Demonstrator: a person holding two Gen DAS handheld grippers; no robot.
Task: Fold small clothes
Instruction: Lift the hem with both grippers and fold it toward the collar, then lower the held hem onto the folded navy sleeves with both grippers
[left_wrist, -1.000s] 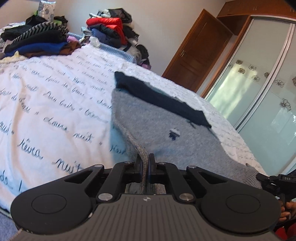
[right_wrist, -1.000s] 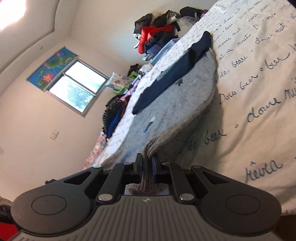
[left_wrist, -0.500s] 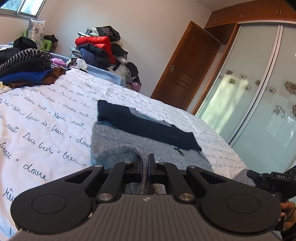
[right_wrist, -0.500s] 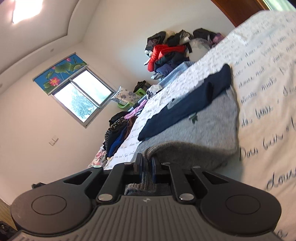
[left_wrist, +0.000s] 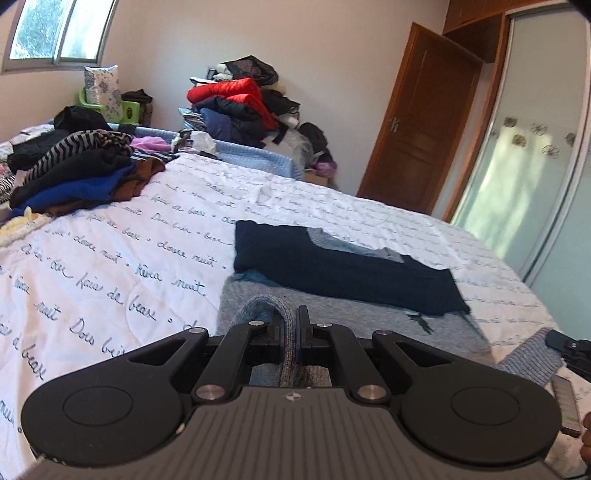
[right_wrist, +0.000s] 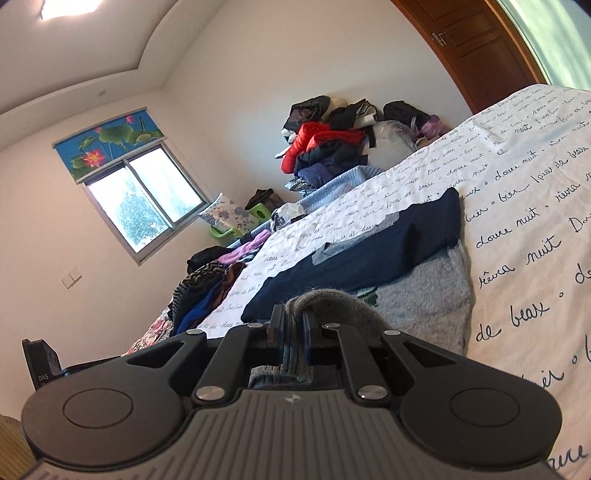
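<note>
A grey knit sweater (left_wrist: 354, 314) with a navy top band (left_wrist: 343, 266) lies on the white bedspread (left_wrist: 110, 258) printed with script. My left gripper (left_wrist: 289, 325) is shut on the sweater's ribbed hem, which is lifted and curled over toward the navy band. My right gripper (right_wrist: 291, 325) is shut on the hem's other corner, with grey knit (right_wrist: 424, 295) bunched over its fingers. In the left wrist view, the right gripper (left_wrist: 570, 350) shows at the right edge with ribbed hem hanging from it.
A heap of dark, striped and blue clothes (left_wrist: 74, 166) sits on the bed's far left. Another pile with a red jacket (left_wrist: 229, 96) rises behind the bed. A wooden door (left_wrist: 413, 122) and frosted sliding wardrobe doors (left_wrist: 524, 147) stand to the right.
Both grippers rose and carried the held hem forward over the sweater toward the navy band. The visible grey body has shortened as the lower part folds over it.
</note>
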